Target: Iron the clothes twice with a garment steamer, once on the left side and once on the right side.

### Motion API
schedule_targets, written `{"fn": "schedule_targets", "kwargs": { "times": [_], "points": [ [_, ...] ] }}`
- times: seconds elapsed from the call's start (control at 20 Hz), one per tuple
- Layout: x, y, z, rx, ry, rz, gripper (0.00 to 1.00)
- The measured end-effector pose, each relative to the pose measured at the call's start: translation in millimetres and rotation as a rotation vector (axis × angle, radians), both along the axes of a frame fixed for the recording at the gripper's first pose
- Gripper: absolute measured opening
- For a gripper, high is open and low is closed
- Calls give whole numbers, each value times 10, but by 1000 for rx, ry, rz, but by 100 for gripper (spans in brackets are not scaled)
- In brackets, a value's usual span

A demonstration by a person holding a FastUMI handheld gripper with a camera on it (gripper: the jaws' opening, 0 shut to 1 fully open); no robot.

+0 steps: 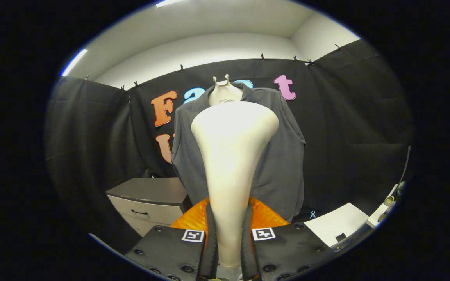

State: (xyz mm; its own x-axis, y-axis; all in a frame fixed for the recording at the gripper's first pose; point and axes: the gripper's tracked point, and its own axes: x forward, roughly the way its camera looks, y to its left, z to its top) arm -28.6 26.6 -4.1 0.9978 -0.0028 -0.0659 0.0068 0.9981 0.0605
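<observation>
The gripper (231, 249) has both fingers closed tight on the handle of the garment steamer (233, 156), w/ the handle standing up between them and the wide pale head spreading out at top. I think it is held upright like this so the head can face the cloth flat. The head is in front of the grey jacket (283, 164), approx. at chest middle; touching or not, I cannot tell. The jacket hangs open on a mannequin (225, 91), so both halves are free for passes on the left & right side. Behind is black cloth wall; beside the jacket a low cabinet (150, 203) w/ drawer, on other side a white board (336, 226).
</observation>
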Motion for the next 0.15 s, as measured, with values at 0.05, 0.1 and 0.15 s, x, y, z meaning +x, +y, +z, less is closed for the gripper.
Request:
{"fn": "schedule_targets", "kwargs": {
  "times": [0.05,0.1,0.15],
  "points": [
    [-14,32,53,2,-10,2,31],
    [-19,64,123,1,-26,6,31],
    [-32,80,196,-1,-42,10,31]
  ]
}}
